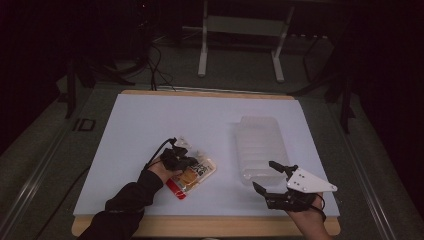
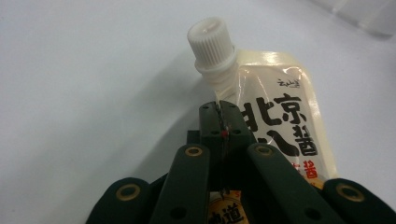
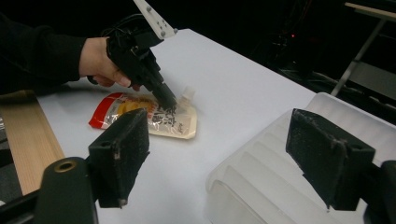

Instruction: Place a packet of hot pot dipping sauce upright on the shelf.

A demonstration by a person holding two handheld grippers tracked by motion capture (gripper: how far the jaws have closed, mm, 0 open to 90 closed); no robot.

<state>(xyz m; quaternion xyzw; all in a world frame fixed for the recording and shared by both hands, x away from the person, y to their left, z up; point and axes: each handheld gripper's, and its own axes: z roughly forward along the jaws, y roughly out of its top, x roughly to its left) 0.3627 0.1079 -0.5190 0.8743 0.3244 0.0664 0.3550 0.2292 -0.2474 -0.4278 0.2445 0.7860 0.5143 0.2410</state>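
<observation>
A sauce pouch [image 1: 196, 175] with a white screw cap [image 2: 211, 39] and black lettering lies flat on the white table top [image 1: 145, 125], left of centre. My left gripper [image 1: 186, 161] is shut on the pouch's edge just below the spout; in the left gripper view [image 2: 219, 114] the jaws meet with the thin film pinched between them. The right gripper view shows the same grip [image 3: 169, 103] on the pouch [image 3: 159, 122]. My right gripper [image 1: 264, 175] is open at the front right, its jaws wide apart [image 3: 224, 154] with nothing between them, next to a clear plastic container [image 1: 259, 145].
The clear ribbed container [image 3: 261, 172] lies right of centre on the table. A wooden edge [image 1: 210, 226] runs along the table's front. Beyond the far edge, on a dark floor, are cables and a white metal stand [image 1: 240, 30].
</observation>
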